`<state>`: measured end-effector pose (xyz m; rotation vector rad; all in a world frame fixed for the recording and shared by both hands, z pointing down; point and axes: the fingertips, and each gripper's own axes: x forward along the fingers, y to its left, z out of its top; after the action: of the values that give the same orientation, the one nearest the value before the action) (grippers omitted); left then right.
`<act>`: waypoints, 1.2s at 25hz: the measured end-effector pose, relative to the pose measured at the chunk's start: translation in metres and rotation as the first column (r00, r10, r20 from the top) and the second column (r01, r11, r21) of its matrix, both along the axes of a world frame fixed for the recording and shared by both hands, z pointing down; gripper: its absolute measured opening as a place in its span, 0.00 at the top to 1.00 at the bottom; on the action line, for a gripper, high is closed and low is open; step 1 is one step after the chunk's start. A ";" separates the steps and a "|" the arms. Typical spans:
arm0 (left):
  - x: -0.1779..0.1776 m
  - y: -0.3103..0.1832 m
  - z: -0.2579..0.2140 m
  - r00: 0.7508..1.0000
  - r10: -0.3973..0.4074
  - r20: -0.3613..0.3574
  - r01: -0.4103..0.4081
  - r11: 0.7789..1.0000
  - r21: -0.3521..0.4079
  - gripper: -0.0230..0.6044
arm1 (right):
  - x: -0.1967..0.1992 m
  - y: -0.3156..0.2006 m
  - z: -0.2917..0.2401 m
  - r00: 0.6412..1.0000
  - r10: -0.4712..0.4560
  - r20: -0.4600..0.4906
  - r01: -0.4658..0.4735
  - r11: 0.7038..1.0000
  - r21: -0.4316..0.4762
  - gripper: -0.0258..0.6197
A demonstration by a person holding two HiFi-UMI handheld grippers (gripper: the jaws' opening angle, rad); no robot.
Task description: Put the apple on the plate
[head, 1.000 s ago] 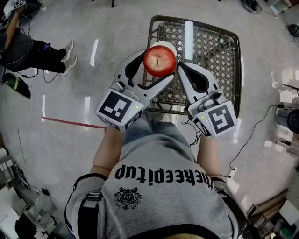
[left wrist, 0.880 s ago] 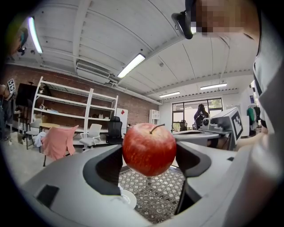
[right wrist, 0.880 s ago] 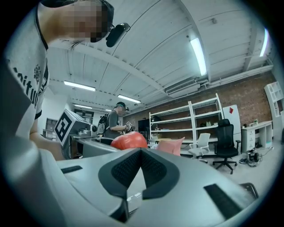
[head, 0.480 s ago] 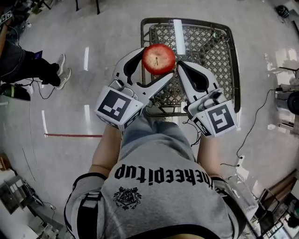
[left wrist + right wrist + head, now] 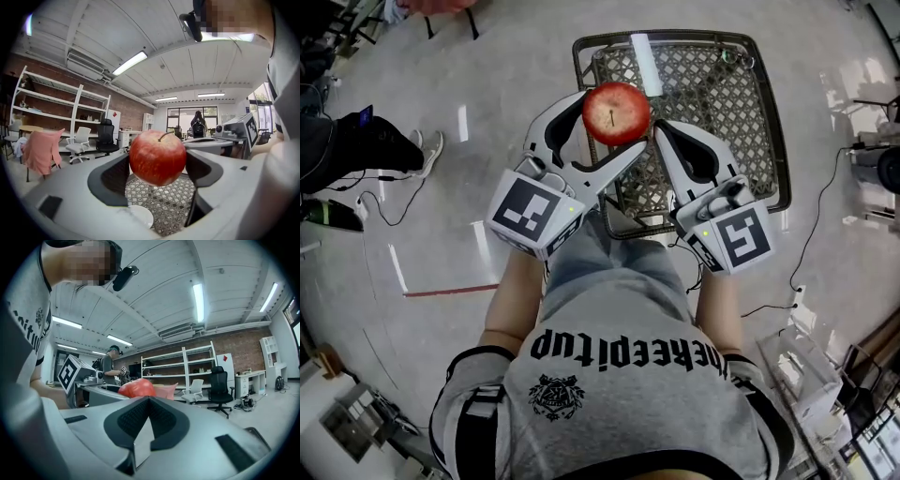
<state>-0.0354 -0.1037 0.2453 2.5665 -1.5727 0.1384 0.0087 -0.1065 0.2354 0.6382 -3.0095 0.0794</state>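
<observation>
Left gripper point(image 5: 612, 127) clamps the apple point(image 5: 157, 158) between its jaws, above the plate point(image 5: 141, 216); right gripper point(image 5: 148, 402) jaws are pressed together, empty.

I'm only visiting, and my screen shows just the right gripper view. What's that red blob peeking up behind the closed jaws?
Observer: It's an apple. The left gripper has it clamped between its two jaws.
Operator: Is there a plate anywhere? I can't see one.
Observer: Yes, the left gripper view shows a white plate lying on a metal mesh table.
Operator: Is the apple touching the plate?
Observer: No. The apple is held up in the air, clear of the plate, which shows lower down between the jaws.
</observation>
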 end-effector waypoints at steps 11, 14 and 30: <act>-0.023 -0.014 0.015 0.992 0.128 -0.006 -0.128 0.991 -0.028 0.32 | -0.025 -0.011 0.014 0.992 0.125 -0.010 -0.126 0.992 -0.031 0.95; -0.026 -0.019 0.019 0.987 0.161 -0.005 -0.161 0.986 -0.035 0.32 | -0.029 -0.014 0.017 0.988 0.154 -0.011 -0.155 0.987 -0.036 0.95; -0.027 -0.042 0.050 0.950 0.312 0.020 -0.310 0.948 -0.074 0.32 | -0.027 -0.025 0.041 0.949 0.312 -0.046 -0.314 0.947 -0.067 0.95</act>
<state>-0.0620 -0.1456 0.2958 2.7493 -1.1367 0.2605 -0.0182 -0.1320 0.2766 1.0912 -2.8280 0.1908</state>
